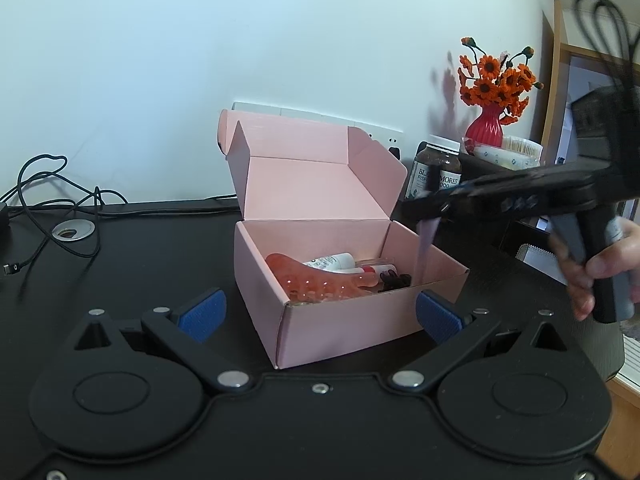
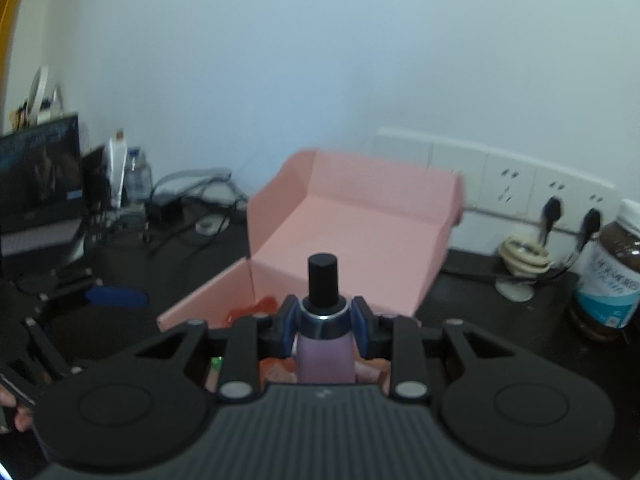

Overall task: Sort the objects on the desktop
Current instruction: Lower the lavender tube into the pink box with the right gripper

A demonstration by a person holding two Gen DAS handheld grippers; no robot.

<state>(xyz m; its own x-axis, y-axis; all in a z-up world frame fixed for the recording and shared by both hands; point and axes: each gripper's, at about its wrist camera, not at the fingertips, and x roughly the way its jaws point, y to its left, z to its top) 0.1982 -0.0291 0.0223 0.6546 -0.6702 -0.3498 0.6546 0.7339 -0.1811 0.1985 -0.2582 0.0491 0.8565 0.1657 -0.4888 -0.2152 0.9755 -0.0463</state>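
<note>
From the left wrist we see our left gripper [image 1: 320,312] spread wide with nothing between its blue pads, which flank the near corner of the open pink box [image 1: 352,280] on the black table [image 1: 140,264]. Inside the box lie an orange massager [image 1: 316,280], a white bottle [image 1: 332,261] and a dark clip [image 1: 394,280]. Our right gripper [image 1: 430,210] hangs over the box's right edge, holding a lilac bottle [image 1: 426,240].

From the right wrist, the right gripper [image 2: 325,322] is clamped on the lilac bottle [image 2: 325,356] just below its black cap [image 2: 323,276], above the pink box [image 2: 352,220].
</note>
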